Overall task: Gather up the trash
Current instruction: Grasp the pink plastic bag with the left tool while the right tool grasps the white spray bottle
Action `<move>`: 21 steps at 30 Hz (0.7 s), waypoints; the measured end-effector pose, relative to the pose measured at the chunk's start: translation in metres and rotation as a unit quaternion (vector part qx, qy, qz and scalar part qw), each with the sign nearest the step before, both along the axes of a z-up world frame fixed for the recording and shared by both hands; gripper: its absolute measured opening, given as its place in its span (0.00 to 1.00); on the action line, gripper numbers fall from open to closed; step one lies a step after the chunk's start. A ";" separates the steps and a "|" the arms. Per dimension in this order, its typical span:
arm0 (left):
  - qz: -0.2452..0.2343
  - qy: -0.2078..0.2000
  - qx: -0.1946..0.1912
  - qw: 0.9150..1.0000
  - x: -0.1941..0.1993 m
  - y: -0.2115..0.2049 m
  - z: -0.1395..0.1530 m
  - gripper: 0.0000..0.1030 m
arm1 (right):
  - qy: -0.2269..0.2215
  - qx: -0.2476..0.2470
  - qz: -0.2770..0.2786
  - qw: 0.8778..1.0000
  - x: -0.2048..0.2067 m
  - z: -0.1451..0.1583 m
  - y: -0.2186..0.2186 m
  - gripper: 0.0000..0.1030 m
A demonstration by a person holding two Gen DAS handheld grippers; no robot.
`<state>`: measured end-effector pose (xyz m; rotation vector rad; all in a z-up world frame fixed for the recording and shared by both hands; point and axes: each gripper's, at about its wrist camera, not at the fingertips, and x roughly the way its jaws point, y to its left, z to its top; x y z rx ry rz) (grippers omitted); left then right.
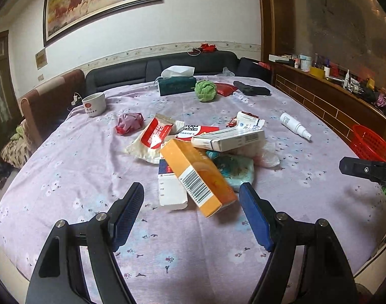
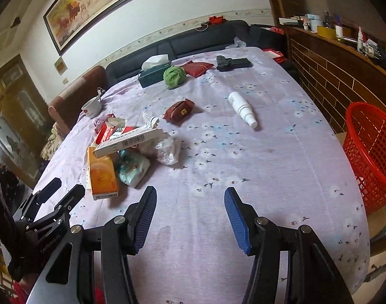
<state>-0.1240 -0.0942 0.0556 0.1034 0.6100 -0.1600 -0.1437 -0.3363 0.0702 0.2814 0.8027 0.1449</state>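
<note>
A pile of trash lies on the purple tablecloth: an orange box point(image 1: 198, 174) point(image 2: 101, 174), a long white box point(image 1: 228, 139) point(image 2: 127, 141), a red and white packet point(image 1: 155, 134), a teal pouch point(image 1: 236, 167) point(image 2: 133, 168), a crumpled plastic bag point(image 2: 167, 149) and a brown wrapper point(image 2: 179, 110). A red mesh basket point(image 1: 372, 144) point(image 2: 370, 152) stands off the table's right edge. My left gripper point(image 1: 191, 191) is open, just short of the orange box. My right gripper point(image 2: 190, 195) is open and empty over bare cloth.
A white spray bottle point(image 2: 242, 109), a cup point(image 1: 94, 103), a green tissue box point(image 1: 176, 84), a green cloth ball point(image 1: 205, 90), a red pouch point(image 2: 196, 68) and a black object point(image 2: 232, 63) lie farther back. A sofa and a wooden counter border the table.
</note>
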 end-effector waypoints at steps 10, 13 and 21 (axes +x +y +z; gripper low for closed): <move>-0.003 0.026 -0.039 0.999 0.009 0.027 0.001 0.74 | 0.003 -0.006 0.008 1.000 0.002 -0.002 0.011 0.60; 0.012 0.044 -0.067 0.997 0.021 0.053 0.000 0.74 | 0.005 -0.005 0.012 1.000 0.004 -0.002 0.014 0.60; 0.059 0.065 -0.088 0.992 0.069 0.115 0.009 0.74 | 0.008 -0.001 0.022 1.000 0.007 -0.007 0.019 0.60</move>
